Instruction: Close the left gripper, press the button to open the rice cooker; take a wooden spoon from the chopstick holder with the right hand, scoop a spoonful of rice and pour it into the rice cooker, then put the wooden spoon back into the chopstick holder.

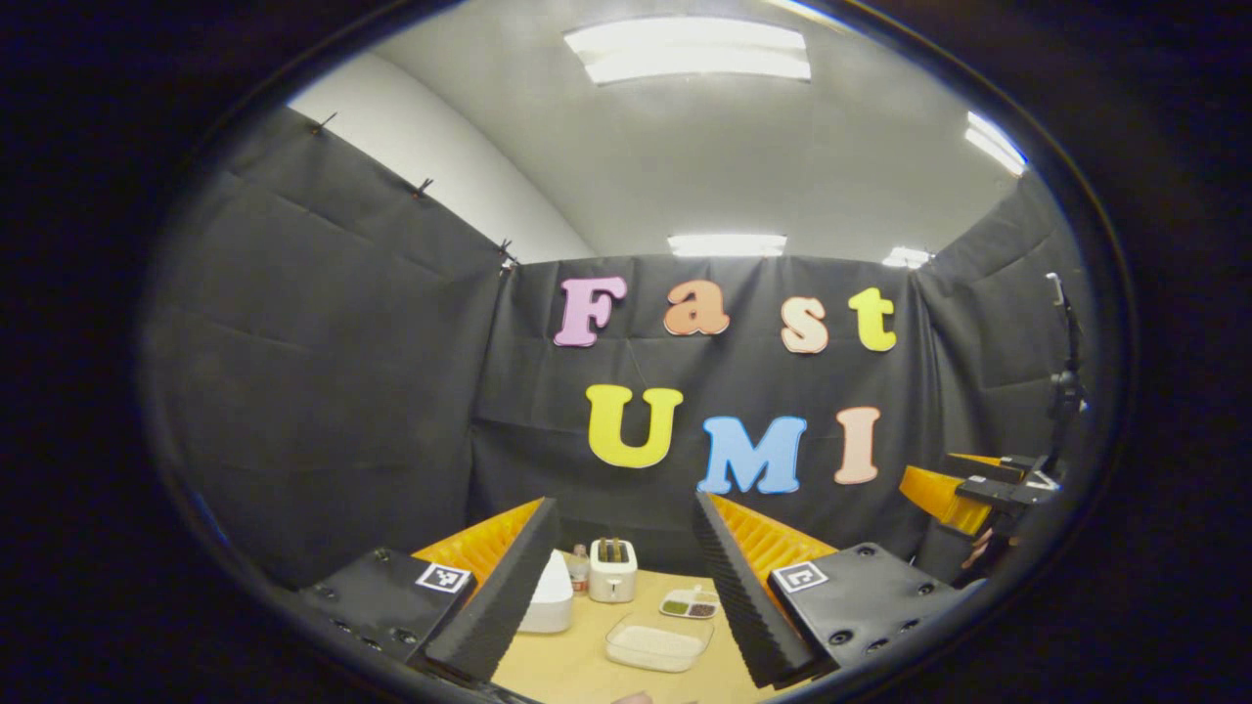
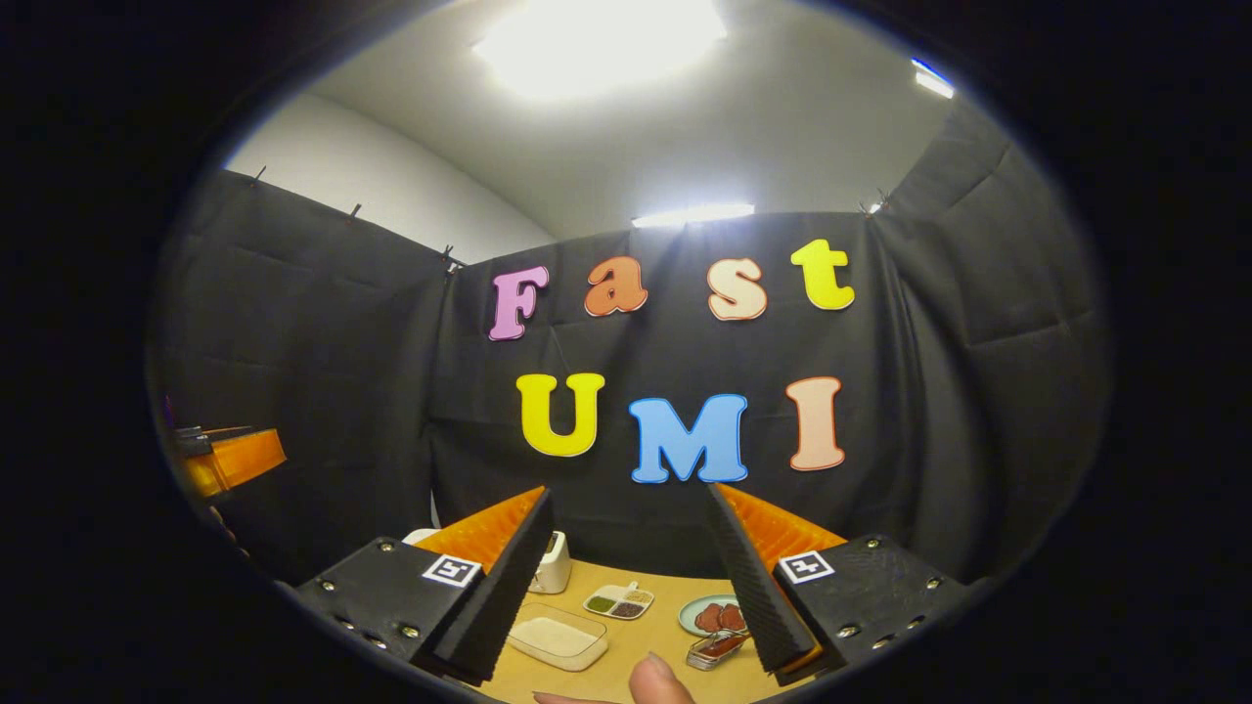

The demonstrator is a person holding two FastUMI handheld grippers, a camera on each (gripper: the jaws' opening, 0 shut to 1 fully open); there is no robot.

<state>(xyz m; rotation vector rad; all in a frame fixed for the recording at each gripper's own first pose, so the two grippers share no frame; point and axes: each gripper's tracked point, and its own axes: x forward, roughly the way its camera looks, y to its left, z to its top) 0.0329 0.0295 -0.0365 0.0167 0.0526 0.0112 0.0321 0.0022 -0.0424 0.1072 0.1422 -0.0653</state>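
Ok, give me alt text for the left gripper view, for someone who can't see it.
The left gripper is held open above a wooden table, empty, its fingers framing a white rice cooker, a white toaster, a clear container of rice and a small divided dish. Black cloth walls the booth behind, and the other gripper shows at far right.

From my left gripper view, I take the toaster as my landmark, standing at the back of the table against the booth wall. A small bottle stands just left of it, and the rice cooker sits further left. A divided dish lies to its right, and a clear container of rice lies in front.
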